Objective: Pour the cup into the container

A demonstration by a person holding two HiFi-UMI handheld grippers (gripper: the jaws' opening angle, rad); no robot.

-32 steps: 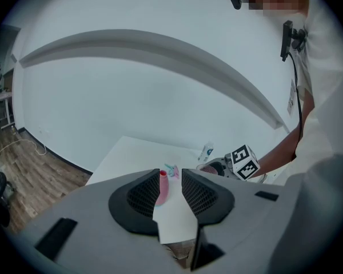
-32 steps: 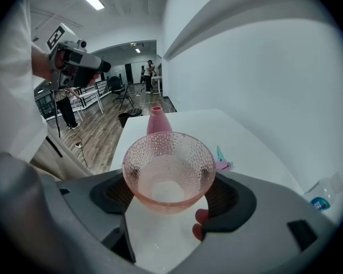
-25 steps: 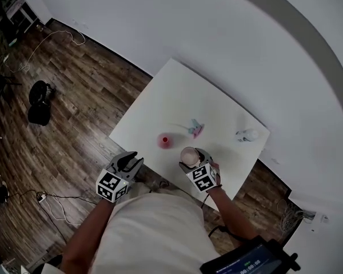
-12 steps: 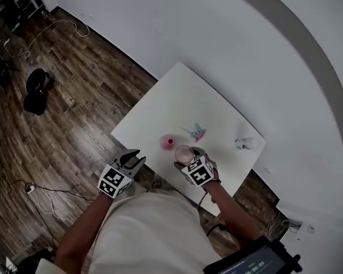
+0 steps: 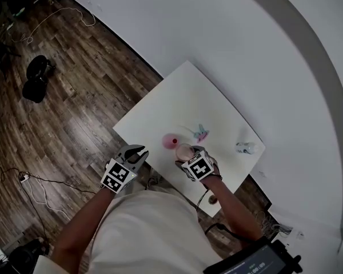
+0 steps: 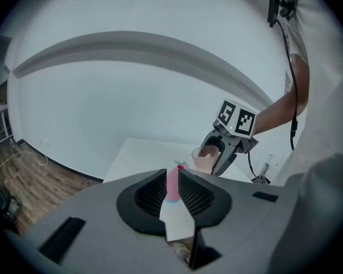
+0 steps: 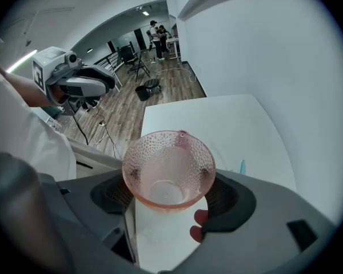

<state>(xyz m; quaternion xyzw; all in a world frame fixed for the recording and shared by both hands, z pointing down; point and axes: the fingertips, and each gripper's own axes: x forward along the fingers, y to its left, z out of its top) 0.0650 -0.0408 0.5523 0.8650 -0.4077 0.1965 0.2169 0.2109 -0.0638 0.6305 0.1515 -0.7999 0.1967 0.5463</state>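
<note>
Carefully now: your right gripper (image 5: 187, 156) is clamped on the pink dimpled cup (image 7: 168, 167), held over the table (image 5: 183, 96). The small pink container (image 5: 171, 140) stands just beside it, at about ten o'clock. Its mouth looks narrow, so tipping too fast or off-line would likely spill across the tabletop. Your left gripper (image 5: 135, 153), at nine o'clock beyond the table edge, has just been narrowing its jaws, with nothing between the pads. A stray nudge from it could topple the container.
</note>
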